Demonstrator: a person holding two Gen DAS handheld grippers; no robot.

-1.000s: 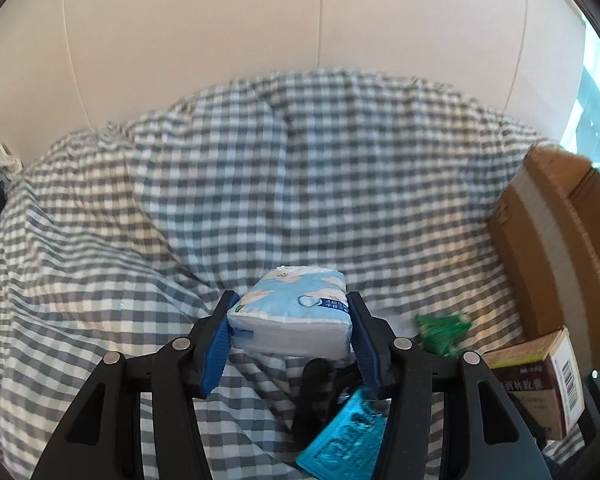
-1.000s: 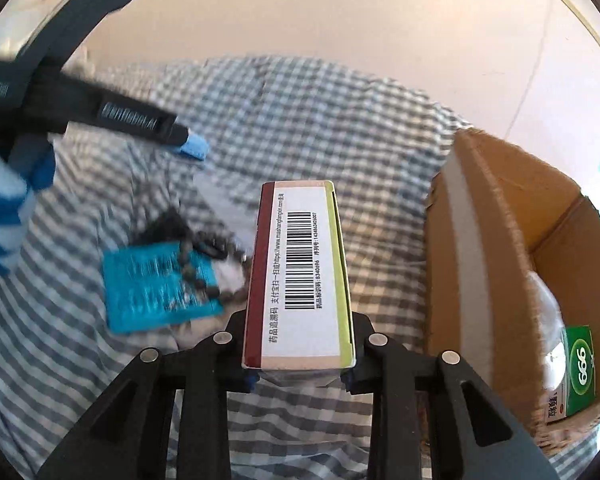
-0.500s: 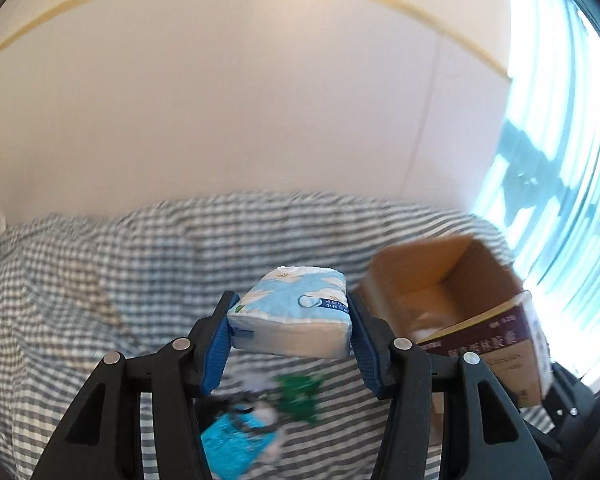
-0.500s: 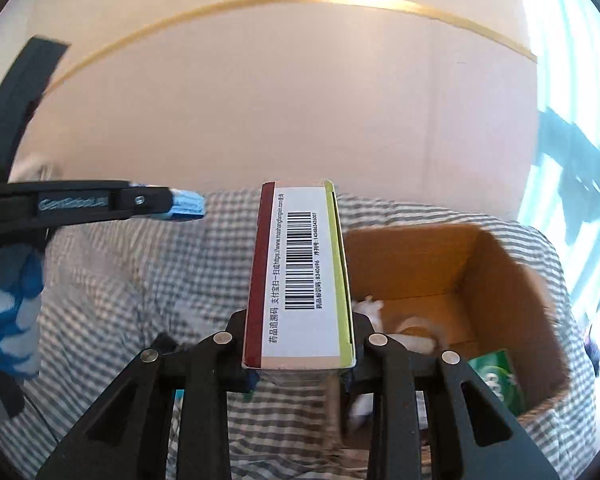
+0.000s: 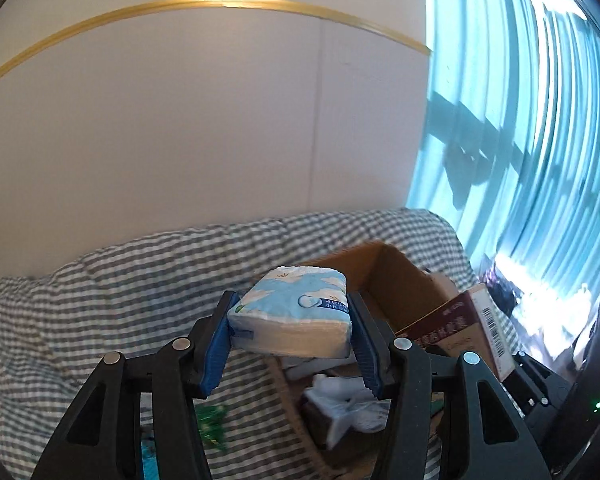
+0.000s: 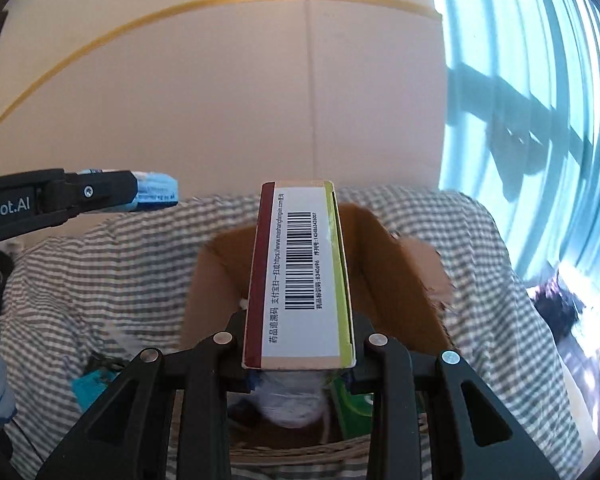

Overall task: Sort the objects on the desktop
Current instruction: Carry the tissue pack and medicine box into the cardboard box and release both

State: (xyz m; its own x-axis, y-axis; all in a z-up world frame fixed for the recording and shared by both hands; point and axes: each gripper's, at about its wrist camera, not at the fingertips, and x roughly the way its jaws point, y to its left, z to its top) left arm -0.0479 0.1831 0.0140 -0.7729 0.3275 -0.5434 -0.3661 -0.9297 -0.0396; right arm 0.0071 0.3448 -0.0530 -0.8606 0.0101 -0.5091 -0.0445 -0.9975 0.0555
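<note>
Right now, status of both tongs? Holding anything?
Left tongs: closed on the blue tissue pack.
Right tongs: closed on the barcoded medicine box, over the open cardboard box.

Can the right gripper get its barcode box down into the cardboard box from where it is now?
Probably yes. The right gripper holds the medicine box right over the cardboard box, whose top is open. The left gripper, with its tissue pack, is off to the side, not in the path.
</note>
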